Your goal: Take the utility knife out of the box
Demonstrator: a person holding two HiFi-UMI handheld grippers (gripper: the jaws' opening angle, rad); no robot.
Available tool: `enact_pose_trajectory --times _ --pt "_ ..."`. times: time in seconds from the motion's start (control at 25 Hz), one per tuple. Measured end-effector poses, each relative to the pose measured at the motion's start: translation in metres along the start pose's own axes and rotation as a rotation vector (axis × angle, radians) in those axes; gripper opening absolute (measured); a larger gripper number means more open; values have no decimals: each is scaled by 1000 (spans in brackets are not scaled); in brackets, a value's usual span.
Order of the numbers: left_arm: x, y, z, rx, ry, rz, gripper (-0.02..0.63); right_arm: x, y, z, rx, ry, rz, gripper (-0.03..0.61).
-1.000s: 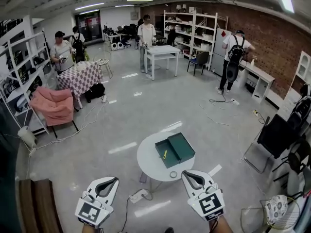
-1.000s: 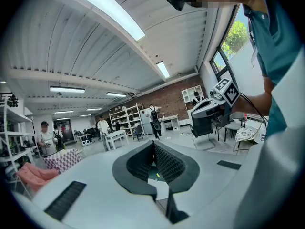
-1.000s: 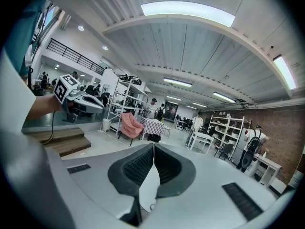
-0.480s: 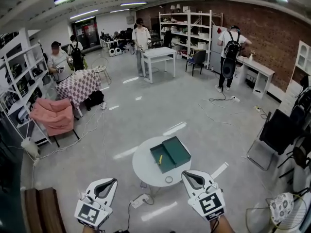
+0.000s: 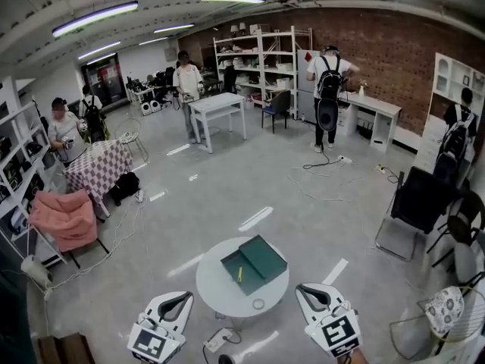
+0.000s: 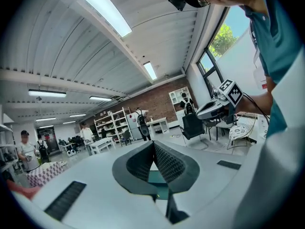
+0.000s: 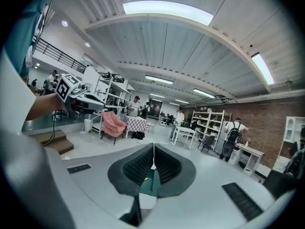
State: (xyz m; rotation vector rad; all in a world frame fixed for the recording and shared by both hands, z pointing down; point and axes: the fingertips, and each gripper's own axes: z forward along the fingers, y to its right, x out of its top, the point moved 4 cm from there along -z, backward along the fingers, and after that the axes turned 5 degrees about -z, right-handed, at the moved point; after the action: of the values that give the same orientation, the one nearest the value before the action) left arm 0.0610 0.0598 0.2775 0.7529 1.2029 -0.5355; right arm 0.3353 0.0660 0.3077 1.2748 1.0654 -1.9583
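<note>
While open, box [image 5: 230, 266] with utility knife [image 5: 239, 274]

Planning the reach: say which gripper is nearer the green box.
Right, slightly. In the head view the right gripper is below-right of the green box, the left gripper farther, below-left.

I'm holding both grippers low in front of me, well apart, pointing ahead, marker cubes facing up at me. My left gripper [image 5: 182, 298] has its jaws pressed together with nothing between them. Same deal with my right gripper [image 5: 305, 289]: tips touching, empty.
</note>
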Motion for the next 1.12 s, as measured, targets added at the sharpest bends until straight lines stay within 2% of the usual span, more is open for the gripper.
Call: enact_pose_trajectory --times 0.12,0.24,0.52,0.88,1.12 --pt "-4 -24 28 -63 25 3 18 -5 9 13 -70 -35 -4 38" --pt "2 -55 48 -123 61 10 18 8 7 35 -110 -66 12 38" --pt "-22 -138 86 -200 82 -3 18 25 -4 108 -180 -106 28 38" --pt "-46 -212 97 -283 95 -3 18 50 -31 169 -247 -149 61 38" --pt "-65 -253 95 -306 111 -8 18 63 -48 203 -274 -167 54 38"
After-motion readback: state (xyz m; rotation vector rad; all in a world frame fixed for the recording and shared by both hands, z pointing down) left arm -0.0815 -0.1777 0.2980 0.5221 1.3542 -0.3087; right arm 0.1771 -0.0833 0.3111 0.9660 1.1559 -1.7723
